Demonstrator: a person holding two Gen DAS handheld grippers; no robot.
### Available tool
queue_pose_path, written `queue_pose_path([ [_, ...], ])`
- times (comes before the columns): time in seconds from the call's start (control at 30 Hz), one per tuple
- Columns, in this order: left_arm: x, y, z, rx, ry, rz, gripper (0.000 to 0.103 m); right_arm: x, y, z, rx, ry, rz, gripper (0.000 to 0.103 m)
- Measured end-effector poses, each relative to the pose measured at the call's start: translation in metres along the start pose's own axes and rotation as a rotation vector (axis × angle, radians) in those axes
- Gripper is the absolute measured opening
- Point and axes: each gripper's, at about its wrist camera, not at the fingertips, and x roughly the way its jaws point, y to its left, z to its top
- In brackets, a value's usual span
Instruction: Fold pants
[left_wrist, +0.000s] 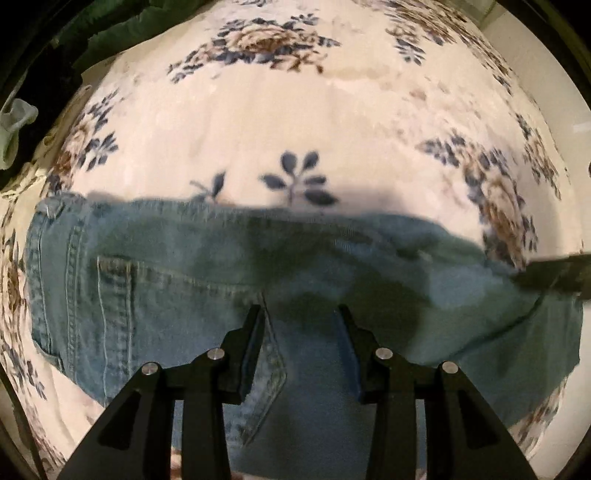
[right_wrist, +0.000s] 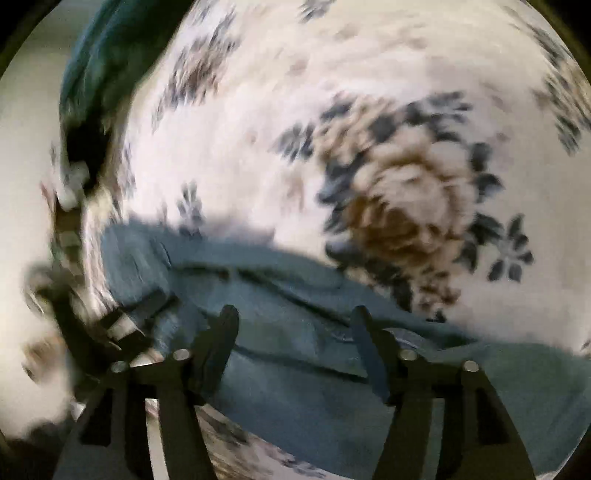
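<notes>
Jeans (left_wrist: 207, 266) — folded, flat on floral bedspread (left_wrist: 295, 122); your left gripper (left_wrist: 301, 314) and right gripper (right_wrist: 293, 314) — both released, above denim.

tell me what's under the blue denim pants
The blue denim pants lie on a white floral bedspread, which shows all around them. What the denim itself covers is hidden.

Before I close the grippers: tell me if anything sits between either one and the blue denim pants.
Nothing visible does. The left gripper and right gripper hang open directly over the blue denim pants on the floral bedspread.
</notes>
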Motion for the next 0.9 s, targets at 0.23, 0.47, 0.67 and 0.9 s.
queue_pose_path([
  [0.23, 0.051, 0.003, 0.034, -0.063, 0.079, -0.015, 0.037, 0.014, -0.001, -0.01, -0.084, 0.058, -0.239, 0.064],
  [0.47, 0.04, 0.012, 0.037, -0.115, 0.081, -0.044, 0.037, 0.033, -0.044, -0.027, 0.053, 0.092, -0.263, 0.033],
  [0.67, 0.03, 0.027, 0.043, -0.113, 0.049, -0.017, 0.037, -0.003, -0.089, -0.05, 0.269, -0.069, -0.113, 0.017],
  [0.9, 0.011, 0.031, 0.046, -0.105, 0.024, -0.011, 0.037, -0.001, -0.162, -0.062, 0.57, -0.086, 0.215, 0.021],
])
